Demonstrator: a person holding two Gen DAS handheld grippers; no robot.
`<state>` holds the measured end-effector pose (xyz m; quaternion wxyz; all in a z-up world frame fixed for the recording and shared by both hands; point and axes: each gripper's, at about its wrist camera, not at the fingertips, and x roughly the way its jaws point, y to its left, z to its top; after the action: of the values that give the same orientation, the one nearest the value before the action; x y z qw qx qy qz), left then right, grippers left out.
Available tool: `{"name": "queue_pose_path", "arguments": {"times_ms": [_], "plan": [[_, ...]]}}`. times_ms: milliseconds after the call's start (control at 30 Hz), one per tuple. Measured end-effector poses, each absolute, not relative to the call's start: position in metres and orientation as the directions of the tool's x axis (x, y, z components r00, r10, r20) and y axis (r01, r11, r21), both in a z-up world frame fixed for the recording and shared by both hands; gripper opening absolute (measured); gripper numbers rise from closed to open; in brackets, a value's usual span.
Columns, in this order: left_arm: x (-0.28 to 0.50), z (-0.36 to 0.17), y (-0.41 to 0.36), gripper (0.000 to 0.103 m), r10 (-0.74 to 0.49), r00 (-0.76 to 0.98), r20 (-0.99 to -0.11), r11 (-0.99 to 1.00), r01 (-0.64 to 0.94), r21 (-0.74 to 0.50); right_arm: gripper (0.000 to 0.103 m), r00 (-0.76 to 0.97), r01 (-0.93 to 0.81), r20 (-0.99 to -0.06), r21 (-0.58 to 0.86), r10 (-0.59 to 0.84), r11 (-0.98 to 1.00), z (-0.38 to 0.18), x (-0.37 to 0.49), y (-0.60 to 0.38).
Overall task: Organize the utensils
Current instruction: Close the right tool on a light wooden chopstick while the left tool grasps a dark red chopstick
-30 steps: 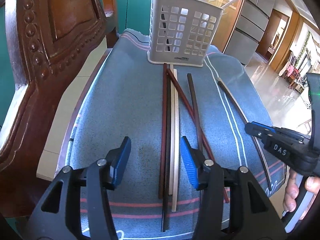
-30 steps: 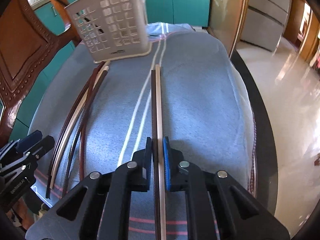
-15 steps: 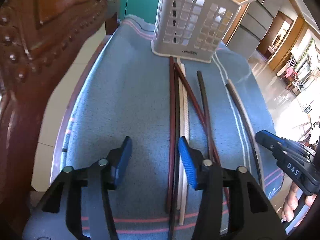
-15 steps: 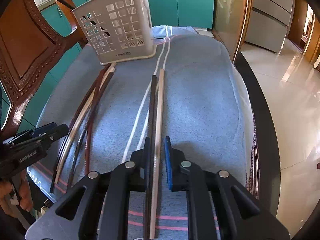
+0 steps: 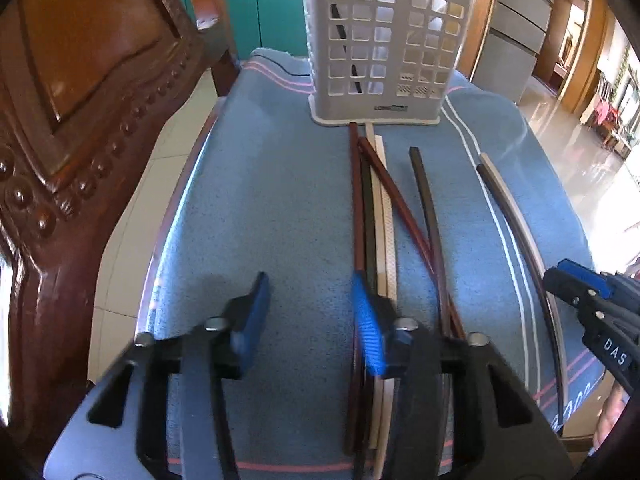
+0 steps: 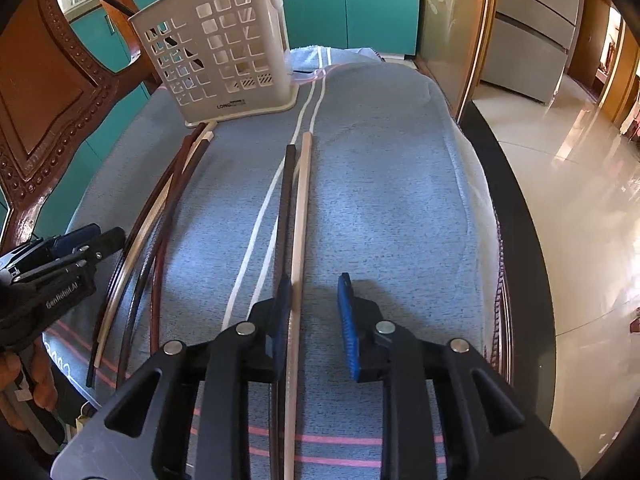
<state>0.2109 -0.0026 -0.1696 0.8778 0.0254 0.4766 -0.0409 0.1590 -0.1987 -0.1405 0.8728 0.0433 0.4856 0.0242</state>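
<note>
A white slotted utensil basket (image 5: 384,48) stands at the far end of a blue cloth, with a black chopstick (image 6: 108,0) leaning in it. A bundle of red-brown, dark and beige chopsticks (image 5: 372,200) runs from its foot toward me. My left gripper (image 5: 310,312) is closing with only cloth in its gap; the bundle lies along and under its right finger (image 5: 366,320). My right gripper (image 6: 314,308) is opening. A dark and a beige chopstick (image 6: 298,208) lie flat beside its left finger (image 6: 284,312), and the right pad stands clear of them.
A carved wooden chair back (image 5: 80,100) rises close on the left. The cloth (image 5: 260,200) covers a dark-rimmed table (image 6: 520,220) with shiny floor beyond. One lone dark chopstick (image 5: 426,200) lies right of the bundle. Each gripper shows in the other's view (image 5: 588,300) (image 6: 80,244).
My left gripper moved closer to the basket and shifted, so the bundle went from between its fingers to its right finger. My right jaws parted off the chopstick pair.
</note>
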Motion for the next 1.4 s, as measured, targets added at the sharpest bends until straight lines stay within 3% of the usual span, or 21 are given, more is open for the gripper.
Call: {"name": "queue_pose_path", "arguments": {"times_ms": [133,300,367,467,733,933,967,1033,1067,1267,1400], "plan": [[0.207,-0.168,0.002,0.009,-0.067,0.534,-0.843,0.994,0.108,-0.011,0.027,0.528,-0.004,-0.846,0.082,0.071,0.997,-0.142,0.16,-0.196],[0.198,-0.159,0.005,0.008,-0.13,0.513,-0.849,0.99,0.118,-0.08,0.027,0.536,-0.007,-0.844,-0.021,-0.014,1.0,-0.145,0.165,-0.184],[0.197,-0.153,0.01,0.008,-0.202,0.511,-0.836,0.979,0.124,-0.161,0.027,0.535,0.0,-0.845,-0.02,-0.017,1.0,-0.145,0.167,-0.184],[0.195,-0.145,0.012,0.008,-0.24,0.525,-0.816,0.971,0.148,-0.19,0.027,0.536,-0.003,-0.844,-0.012,-0.008,1.0,-0.146,0.168,-0.186],[0.194,-0.143,0.009,0.014,-0.186,0.519,-0.835,0.982,0.132,-0.136,0.028,0.545,-0.004,-0.838,-0.005,-0.001,1.0,-0.147,0.166,-0.187],[0.191,-0.142,0.003,0.012,-0.109,0.535,-0.838,0.99,0.133,-0.043,0.028,0.552,-0.008,-0.834,-0.011,-0.005,1.0,-0.147,0.167,-0.185],[0.19,-0.143,0.002,0.009,-0.111,0.533,-0.839,0.99,0.135,-0.045,0.027,0.551,-0.007,-0.834,-0.008,-0.003,1.0,-0.147,0.167,-0.186],[0.184,-0.143,0.0,0.008,-0.125,0.523,-0.843,0.989,0.136,-0.062,0.01,0.549,-0.016,-0.835,0.013,0.019,1.0,-0.146,0.166,-0.186],[0.18,-0.142,0.002,0.007,-0.136,0.514,-0.847,0.987,0.14,-0.074,0.007,0.547,-0.02,-0.837,0.023,0.03,1.0,-0.146,0.166,-0.187],[0.152,-0.148,0.003,0.006,-0.2,0.465,-0.862,0.976,0.167,-0.137,0.006,0.5,-0.066,-0.846,0.175,0.184,0.982,-0.144,0.162,-0.194],[0.133,-0.148,0.008,0.006,-0.22,0.44,-0.87,0.972,0.173,-0.158,0.006,0.487,-0.08,-0.858,0.14,0.161,0.987,-0.143,0.158,-0.189]]}}
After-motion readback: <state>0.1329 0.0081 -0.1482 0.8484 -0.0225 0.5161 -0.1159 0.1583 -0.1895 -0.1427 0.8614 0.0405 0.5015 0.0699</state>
